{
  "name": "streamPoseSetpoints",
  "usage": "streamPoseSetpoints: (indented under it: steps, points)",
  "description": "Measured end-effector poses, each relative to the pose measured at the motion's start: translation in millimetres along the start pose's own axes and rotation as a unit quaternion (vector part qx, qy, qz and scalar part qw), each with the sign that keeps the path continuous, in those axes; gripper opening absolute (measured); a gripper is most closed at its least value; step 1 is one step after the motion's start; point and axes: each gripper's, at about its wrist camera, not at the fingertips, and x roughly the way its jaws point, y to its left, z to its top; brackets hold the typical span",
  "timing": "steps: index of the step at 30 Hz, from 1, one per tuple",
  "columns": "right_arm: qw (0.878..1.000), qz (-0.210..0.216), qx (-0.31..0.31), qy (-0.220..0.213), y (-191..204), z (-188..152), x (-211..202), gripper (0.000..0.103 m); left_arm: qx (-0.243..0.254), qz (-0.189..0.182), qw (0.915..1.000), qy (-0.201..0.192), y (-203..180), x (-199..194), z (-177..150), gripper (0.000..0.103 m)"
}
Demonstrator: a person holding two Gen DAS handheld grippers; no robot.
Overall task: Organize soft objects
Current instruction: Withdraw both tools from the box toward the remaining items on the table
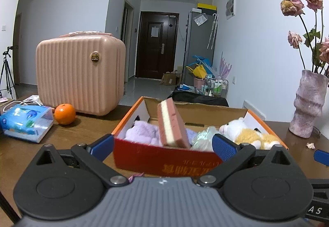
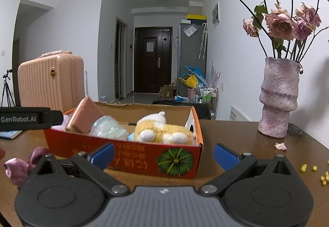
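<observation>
- The left gripper (image 1: 163, 145) is hovering wide open and empty before the red box (image 1: 164, 160).
- The right gripper (image 2: 164, 155) is gaping too, holding nothing.
- A pink sponge (image 1: 172, 124) is leaning inside the box.

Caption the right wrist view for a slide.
Open right tool faces an orange box holding a sponge, plush toy and wrapped bundle; a purple bow lies outside.

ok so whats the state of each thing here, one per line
left hand-held gripper: open, empty
right hand-held gripper: open, empty
orange box: open-topped, holding soft items
sponge: in the box, propped up tilted
plush toy: lying in the box
pink case: shut, upright
pink bow: outside the box, on the table
</observation>
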Motion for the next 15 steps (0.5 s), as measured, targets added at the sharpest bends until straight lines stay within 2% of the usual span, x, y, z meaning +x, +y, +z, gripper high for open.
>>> streamPoseSetpoints:
  steps: [15]
  points:
    - [1.000, -0.004, -0.008, 0.021, 10.6, -24.4, -50.2, 0.103, 0.014, -0.002, 0.9998, 0.014, 25.6, -50.9, -22.1, 0.103]
